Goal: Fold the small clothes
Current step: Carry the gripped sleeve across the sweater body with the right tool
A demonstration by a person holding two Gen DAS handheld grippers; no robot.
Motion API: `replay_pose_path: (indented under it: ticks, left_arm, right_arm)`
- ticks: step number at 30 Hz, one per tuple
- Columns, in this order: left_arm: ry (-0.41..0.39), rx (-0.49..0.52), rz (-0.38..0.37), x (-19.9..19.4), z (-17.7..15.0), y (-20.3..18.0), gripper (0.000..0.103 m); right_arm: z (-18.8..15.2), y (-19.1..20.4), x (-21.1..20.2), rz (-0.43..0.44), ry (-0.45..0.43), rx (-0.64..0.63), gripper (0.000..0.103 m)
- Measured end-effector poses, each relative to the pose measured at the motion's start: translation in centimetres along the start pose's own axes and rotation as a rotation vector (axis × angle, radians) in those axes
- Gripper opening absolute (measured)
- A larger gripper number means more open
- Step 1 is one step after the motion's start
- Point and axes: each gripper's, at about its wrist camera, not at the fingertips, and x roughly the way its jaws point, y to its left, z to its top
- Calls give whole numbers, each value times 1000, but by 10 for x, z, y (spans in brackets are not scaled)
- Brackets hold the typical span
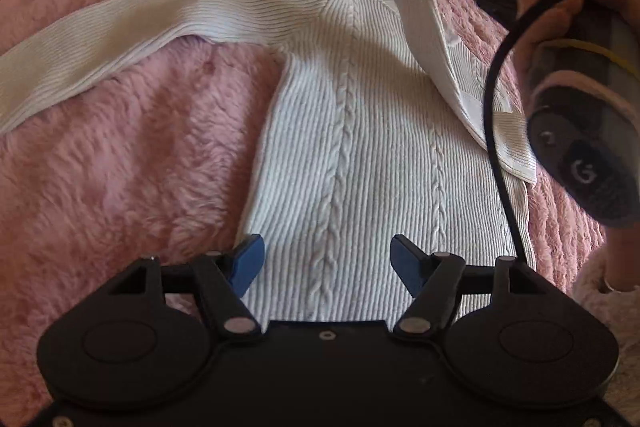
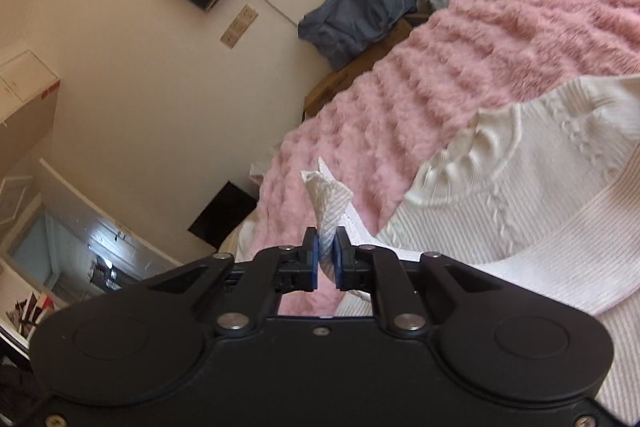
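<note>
One white ribbed cable-knit sweater point(image 1: 360, 155) lay on fluffy pink blanket point(image 1: 132, 167); left gripper point(image 1: 326, 263) spread wide, empty; right gripper point(image 2: 327, 259) pinched probably its sleeve cuff point(image 2: 330, 199), seen only from right wrist.

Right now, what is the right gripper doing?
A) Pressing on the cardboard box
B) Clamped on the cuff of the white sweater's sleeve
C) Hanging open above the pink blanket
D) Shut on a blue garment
B: the right gripper has its blue pads closed on the sleeve cuff of the white ribbed sweater.
</note>
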Motion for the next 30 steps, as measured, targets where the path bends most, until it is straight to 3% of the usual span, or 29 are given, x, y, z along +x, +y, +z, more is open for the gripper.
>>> replay_pose_path:
  ticks: [10,17,21,23,25,26,30]
  left_arm:
    - [-35,-54,12,-20,-3,39,73]
    - [-28,-37,-5,-23,-5,36,73]
    - [-52,65,-4,-33,-1,15,73]
    - [-77,97,-11,-37,4,5,73]
    - [-103,107,-30,-39,17,0,73]
    - [-125,111,-38,-39,26,-3,73]
    - [-253,130,-97,-33,73,-11,73]
  right_arm:
    - [-56,5,59,-51,152,-116,10]
    - [-70,-9,77,-63,246,-89,14]
    - [-59,-14,74,17,324,-35,25]
    - [-45,-12,70,101,369,-40,27]
    - [-29,-8,59,109,357,-90,27]
    - [-21,-6,51,94,340,-128,27]
    - [6,-17,6,-140,191,-317,27]
